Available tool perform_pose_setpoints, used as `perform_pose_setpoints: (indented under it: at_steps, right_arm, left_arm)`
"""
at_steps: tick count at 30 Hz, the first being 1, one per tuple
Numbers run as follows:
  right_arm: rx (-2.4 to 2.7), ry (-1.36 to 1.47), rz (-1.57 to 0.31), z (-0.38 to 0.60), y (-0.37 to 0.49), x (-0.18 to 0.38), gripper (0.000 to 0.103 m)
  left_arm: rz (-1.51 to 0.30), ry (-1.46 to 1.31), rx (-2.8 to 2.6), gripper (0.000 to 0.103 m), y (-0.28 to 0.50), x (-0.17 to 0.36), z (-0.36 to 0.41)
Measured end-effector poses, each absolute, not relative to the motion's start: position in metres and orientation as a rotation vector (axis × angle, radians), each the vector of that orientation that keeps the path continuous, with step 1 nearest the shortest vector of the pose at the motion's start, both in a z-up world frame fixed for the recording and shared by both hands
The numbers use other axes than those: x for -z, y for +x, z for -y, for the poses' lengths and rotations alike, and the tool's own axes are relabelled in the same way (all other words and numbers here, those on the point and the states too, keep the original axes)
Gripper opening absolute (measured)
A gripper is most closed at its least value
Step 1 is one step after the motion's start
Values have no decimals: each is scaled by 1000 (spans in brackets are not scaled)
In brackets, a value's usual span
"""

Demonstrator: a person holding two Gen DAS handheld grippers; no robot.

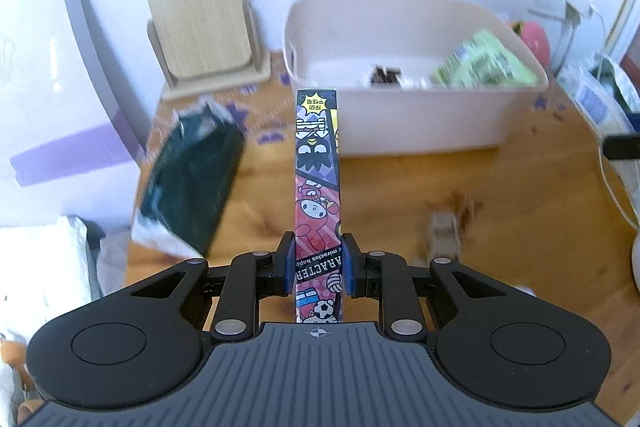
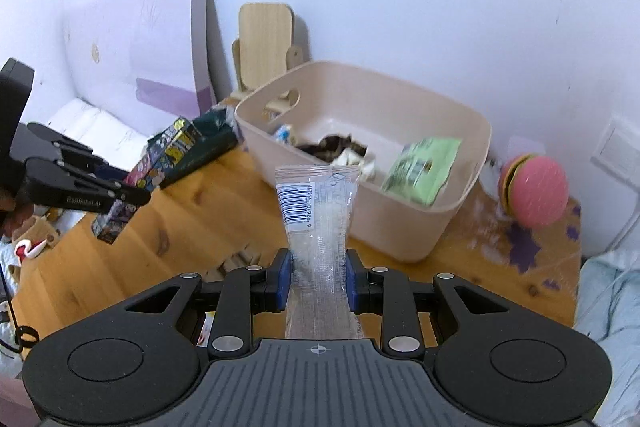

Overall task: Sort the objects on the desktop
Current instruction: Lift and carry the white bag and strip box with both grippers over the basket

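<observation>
White walls back a knotty wooden desk [image 2: 192,211] whose far edge carries a beige plastic bin [image 2: 460,195] with a green packet [image 2: 420,171] leaning on its right wall. Above the desk's near edge, the left gripper [image 1: 318,265] has its fingers clamped on a narrow cartoon-printed cardboard box [image 1: 318,163]. Likewise, the right gripper [image 2: 318,277] pinches a clear plastic sachet [image 2: 316,227] bearing a barcode, held just before the bin.

1. Your left gripper [image 1: 318,263] is clamping its pads on a cartoon-printed box [image 1: 318,163], pointing steeply downward.
2. Your right gripper [image 2: 318,277] is pinching a clear packet [image 2: 316,227], angled downward likewise.
</observation>
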State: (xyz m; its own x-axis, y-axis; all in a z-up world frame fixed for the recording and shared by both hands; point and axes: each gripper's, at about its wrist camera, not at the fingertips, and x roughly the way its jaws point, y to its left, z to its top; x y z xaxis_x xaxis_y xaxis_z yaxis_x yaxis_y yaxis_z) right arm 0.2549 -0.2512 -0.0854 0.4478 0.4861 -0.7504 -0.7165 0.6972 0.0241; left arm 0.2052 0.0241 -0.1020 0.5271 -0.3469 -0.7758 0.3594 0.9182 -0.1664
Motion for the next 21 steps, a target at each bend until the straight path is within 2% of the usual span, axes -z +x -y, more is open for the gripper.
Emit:
perform_pose_setpoints:
  at_steps: [13,21]
  right_arm:
    - [-716,-282,-750,234,300,73,26]
    - [-671,-235,-744,219,340,75,26]
  left_arm:
    - [-796,-67,367,23,278,60,-3]
    - [-774,-117,352,23,317,51,19]
